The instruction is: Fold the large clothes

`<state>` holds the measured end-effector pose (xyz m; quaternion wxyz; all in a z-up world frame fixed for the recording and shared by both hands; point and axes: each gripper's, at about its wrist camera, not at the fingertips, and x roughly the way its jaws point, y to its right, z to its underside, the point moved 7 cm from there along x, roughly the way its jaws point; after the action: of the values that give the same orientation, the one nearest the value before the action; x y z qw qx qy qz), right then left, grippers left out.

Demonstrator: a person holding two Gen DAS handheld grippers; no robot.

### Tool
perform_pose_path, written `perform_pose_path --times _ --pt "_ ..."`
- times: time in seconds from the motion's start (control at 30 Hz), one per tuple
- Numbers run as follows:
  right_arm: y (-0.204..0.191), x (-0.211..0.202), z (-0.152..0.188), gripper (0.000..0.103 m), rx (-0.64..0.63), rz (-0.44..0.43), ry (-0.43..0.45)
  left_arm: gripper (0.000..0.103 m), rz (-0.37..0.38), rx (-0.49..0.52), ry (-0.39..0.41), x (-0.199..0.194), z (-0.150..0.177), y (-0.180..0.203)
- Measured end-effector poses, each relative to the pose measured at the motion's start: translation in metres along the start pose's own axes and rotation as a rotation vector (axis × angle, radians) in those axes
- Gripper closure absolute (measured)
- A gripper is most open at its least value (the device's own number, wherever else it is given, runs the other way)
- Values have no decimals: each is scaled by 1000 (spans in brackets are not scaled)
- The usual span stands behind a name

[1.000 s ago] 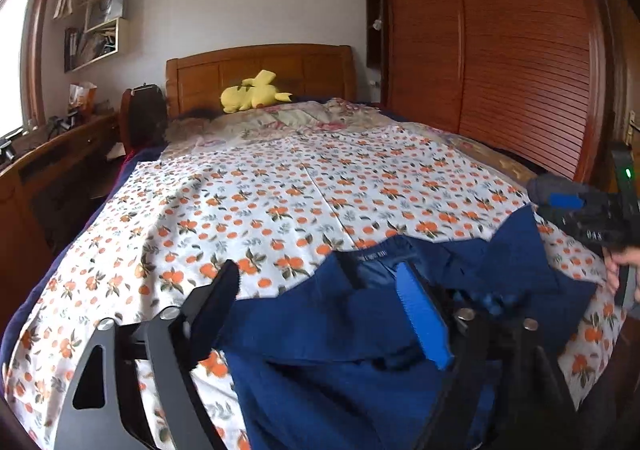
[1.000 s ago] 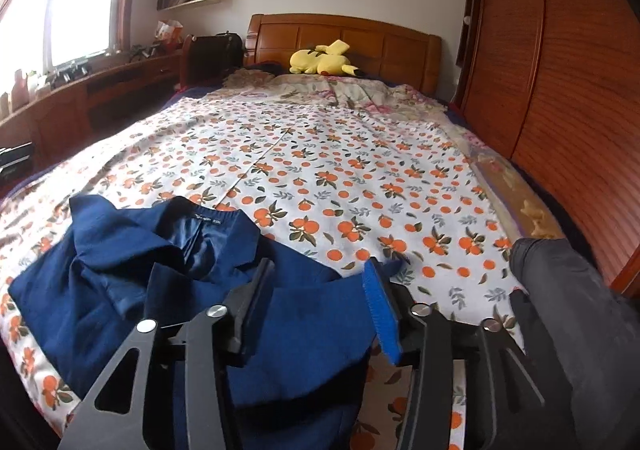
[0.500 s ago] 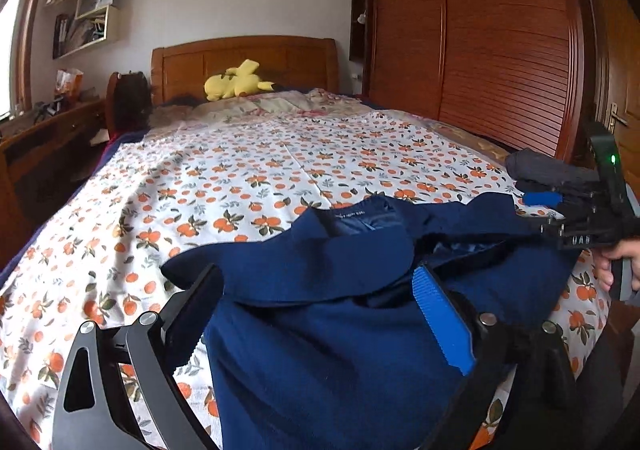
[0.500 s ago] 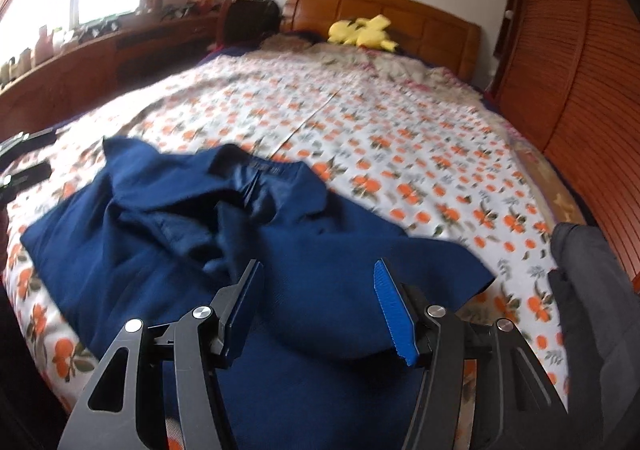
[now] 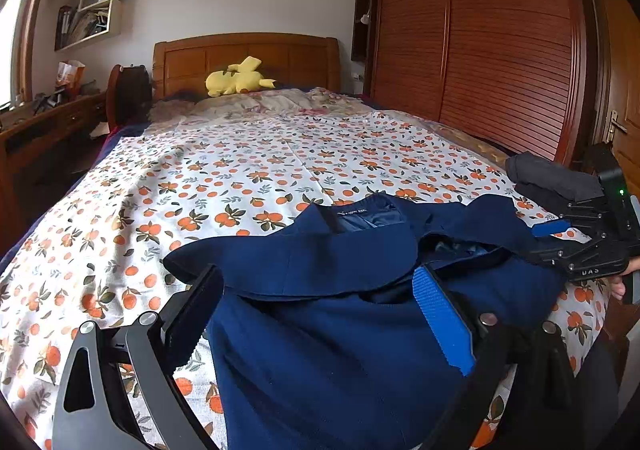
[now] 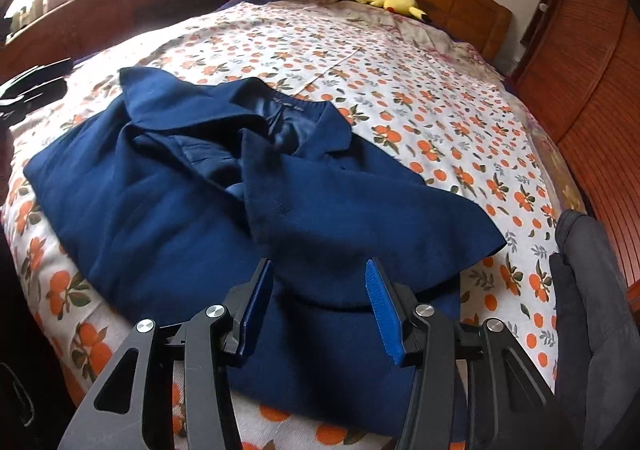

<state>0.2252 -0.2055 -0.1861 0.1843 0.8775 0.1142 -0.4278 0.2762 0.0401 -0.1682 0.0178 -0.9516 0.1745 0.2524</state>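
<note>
A navy blue jacket (image 5: 344, 330) lies on the orange-print bedspread (image 5: 248, 170) at the near end of the bed, collar toward the headboard. It also shows in the right wrist view (image 6: 192, 202), with both sleeves folded across its front. My left gripper (image 5: 320, 314) is open and empty just above the jacket's left side. My right gripper (image 6: 318, 302) is open and empty above the jacket's lower right part. The right gripper also shows in the left wrist view (image 5: 584, 246) at the far right.
A dark grey folded garment (image 6: 592, 290) lies at the bed's right edge, next to the jacket. A yellow plush toy (image 5: 236, 80) sits by the wooden headboard (image 5: 244, 54). A slatted wooden wardrobe (image 5: 500, 50) stands on the right, a desk (image 5: 48, 122) on the left.
The jacket's sleeves now lie folded over its front and the cloth has settled flat. Both grippers have drawn back toward the bed's near edge, staying open.
</note>
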Motion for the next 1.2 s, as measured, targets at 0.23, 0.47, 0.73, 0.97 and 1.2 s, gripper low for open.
perform_pose_path --times 0.23,0.47,0.73,0.97,1.2 --pt "6 11 -8 101 -22 24 -31 7 -3 -8 -4 1 -1 -1" --pt "33 13 -68 101 -33 97 46 7 -17 -24 9 -2 -5 -10" --pt "33 36 -124 101 -60 127 77 7 -37 -36 9 -4 -6 -22" --pt "19 54 -152 101 -79 119 91 7 -44 -52 7 -3 -6 -33" --pt "10 62 -172 100 -79 118 115 7 -51 -62 -1 1 -5 -39"
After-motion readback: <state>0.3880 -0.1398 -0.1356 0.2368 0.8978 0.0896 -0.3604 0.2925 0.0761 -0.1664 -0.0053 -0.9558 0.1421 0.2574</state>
